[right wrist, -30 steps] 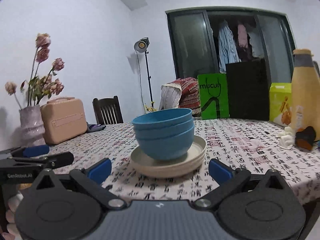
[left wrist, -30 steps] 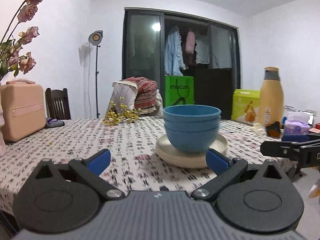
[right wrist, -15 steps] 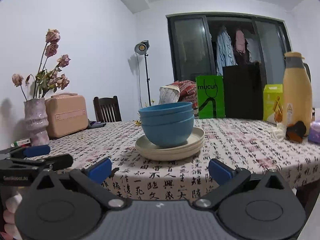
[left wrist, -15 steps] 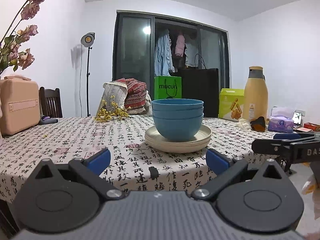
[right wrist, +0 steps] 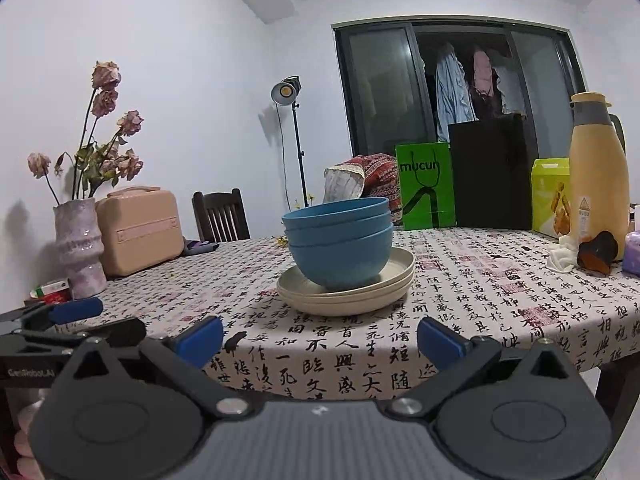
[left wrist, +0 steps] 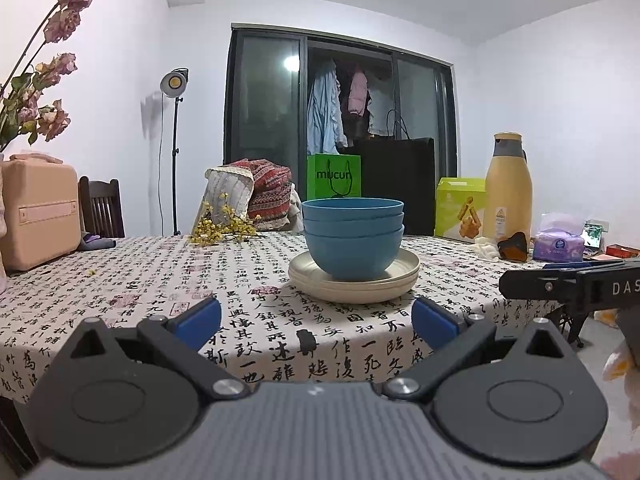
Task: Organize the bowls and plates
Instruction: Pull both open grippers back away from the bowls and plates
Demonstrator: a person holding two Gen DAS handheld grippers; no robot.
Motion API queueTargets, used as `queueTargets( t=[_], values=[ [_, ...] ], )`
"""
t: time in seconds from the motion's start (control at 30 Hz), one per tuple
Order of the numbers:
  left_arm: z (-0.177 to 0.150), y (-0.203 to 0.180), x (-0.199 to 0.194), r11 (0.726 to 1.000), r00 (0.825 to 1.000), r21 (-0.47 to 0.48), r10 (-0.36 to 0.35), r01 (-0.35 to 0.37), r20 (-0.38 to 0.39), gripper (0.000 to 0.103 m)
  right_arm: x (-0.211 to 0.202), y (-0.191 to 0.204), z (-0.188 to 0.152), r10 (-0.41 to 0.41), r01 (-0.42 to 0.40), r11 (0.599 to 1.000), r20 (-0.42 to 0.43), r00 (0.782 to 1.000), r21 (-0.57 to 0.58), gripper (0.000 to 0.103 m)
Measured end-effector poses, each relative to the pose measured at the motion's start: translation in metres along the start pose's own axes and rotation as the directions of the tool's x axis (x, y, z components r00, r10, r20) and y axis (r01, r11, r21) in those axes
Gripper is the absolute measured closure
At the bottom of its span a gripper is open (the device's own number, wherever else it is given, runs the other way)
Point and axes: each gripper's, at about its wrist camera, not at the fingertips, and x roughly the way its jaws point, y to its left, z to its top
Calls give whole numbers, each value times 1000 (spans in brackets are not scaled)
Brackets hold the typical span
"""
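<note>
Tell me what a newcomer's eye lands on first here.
The stack of blue bowls nested on cream plates, mid-table on the calligraphy-print tablecloth. Then the bright green bag behind it and the tall yellow flask to the right. Both grippers hang open, short of the table edge.

**Things We Can't See All Of**

The bowls (left wrist: 353, 240) hide the middle of the plates (left wrist: 353, 286). The flowers (left wrist: 44, 64) and the pink case (left wrist: 38, 216) are cut off at the left edge. The small screen (left wrist: 593, 236) is too tiny to read.
</note>
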Motion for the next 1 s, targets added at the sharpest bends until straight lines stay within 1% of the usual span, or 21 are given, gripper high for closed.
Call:
queueTargets(
  t=[1.0],
  values=[
    [-2,1,-5,1000,1000,-7,-9,9,16,0,0,6,-1,12,-12,1000,-4,1000,-24,0]
  ],
)
